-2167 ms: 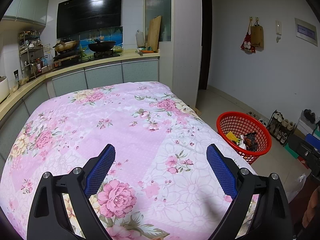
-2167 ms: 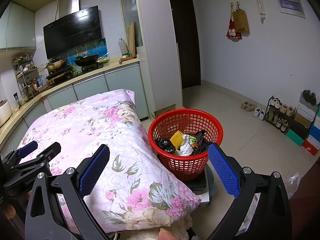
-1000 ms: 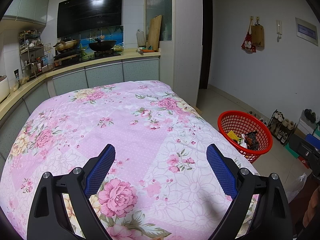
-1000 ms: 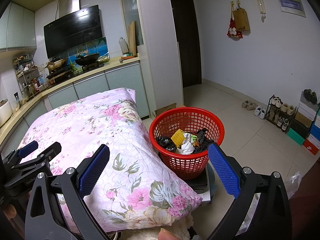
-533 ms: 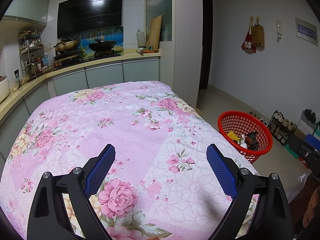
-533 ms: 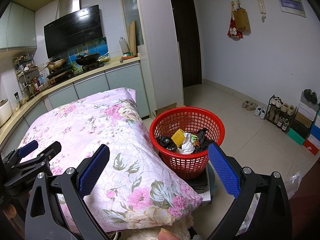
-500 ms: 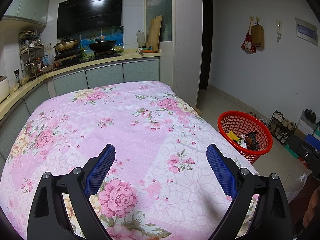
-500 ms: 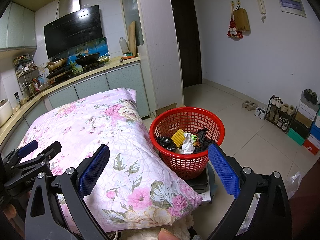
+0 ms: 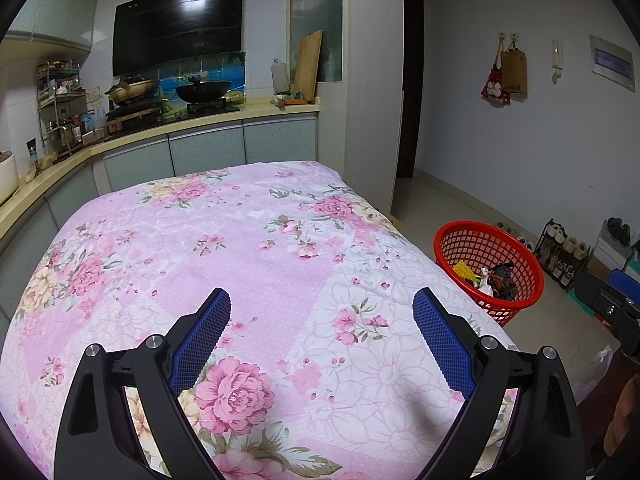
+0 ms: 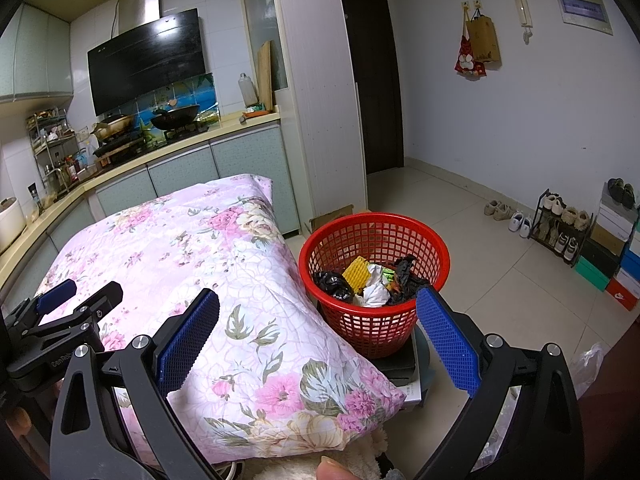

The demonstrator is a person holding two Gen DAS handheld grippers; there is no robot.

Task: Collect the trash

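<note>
- We hold our left gripper (image 9: 322,334) over the pink flower quilt (image 9: 248,248). Its jaws are wide apart and hold nothing.
- Our right gripper (image 10: 318,330) has wide, empty jaws too.
- The trash (image 10: 370,278) sits in the red basket (image 10: 374,326), on the floor just beside the quilt.
- Shoes sit on a rack (image 10: 560,226) by the wall.

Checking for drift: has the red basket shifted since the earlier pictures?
No. The red basket sits in the same place beside the floral quilt corner.
</note>
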